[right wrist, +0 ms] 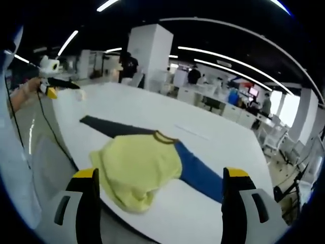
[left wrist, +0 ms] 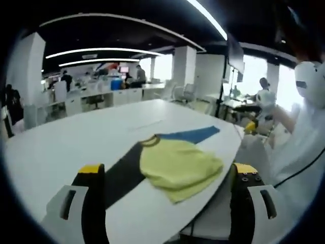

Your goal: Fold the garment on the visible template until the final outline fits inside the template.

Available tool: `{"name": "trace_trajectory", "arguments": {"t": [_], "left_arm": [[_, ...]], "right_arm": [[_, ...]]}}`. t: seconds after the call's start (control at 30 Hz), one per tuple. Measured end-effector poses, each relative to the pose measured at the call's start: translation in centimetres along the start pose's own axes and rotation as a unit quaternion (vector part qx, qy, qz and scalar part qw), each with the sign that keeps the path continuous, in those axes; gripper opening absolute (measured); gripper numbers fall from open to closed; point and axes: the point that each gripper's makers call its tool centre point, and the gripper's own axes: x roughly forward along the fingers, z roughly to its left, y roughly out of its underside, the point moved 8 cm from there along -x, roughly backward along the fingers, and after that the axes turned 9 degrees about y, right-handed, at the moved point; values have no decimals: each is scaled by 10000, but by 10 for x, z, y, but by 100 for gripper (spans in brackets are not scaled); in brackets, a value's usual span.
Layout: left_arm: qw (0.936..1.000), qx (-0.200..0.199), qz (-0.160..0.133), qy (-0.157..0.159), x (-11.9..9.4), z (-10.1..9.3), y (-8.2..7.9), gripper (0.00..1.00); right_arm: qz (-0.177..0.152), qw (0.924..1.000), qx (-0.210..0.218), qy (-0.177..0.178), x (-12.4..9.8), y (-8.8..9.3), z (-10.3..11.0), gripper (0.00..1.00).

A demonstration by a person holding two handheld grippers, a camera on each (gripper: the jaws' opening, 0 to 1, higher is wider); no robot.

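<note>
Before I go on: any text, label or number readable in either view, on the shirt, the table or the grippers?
None readable. The yellow shirt with dark sleeves is plain where it shows, as is the white table. Screens and signs in the office behind are too blurred to read.

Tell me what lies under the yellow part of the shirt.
Beneath the yellow body lies the white table, its near edge under the cloth. The black sleeve and blue sleeve stick out sideways. Anything else beneath is covered.
</note>
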Motion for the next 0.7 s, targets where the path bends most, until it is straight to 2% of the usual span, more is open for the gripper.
{"name": "trace_trajectory", "arguments": {"t": [0.03,0.13,0.2,0.33,0.47,0.6,0.7], "left_arm": [[9999,-115,63,-47,1,-1,3,99],[9997,-106,113,-191,2,-3,5,99],[9997,-118,151,-168,3,-6,5,99],[9998,-144,18,-153,6,-8,-2,99],[9999,-82,54,-79,11,-12,-4,99],[9998,-83,145,-47,18,-15,-2,99],[9998,-78,146,-77,21,-18,-2,99]], "right_arm": [[-10,10000,7,-13,0,0,0,100],[-16,10000,-32,-55,2,0,-2,100],[-26,10000,-39,-57,2,0,-4,100],[-80,10000,29,-42,3,1,-7,100],[-74,10000,51,-40,4,4,-9,100],[-91,9999,140,22,4,12,-20,100],[-78,9999,135,21,3,14,-18,100]]}}
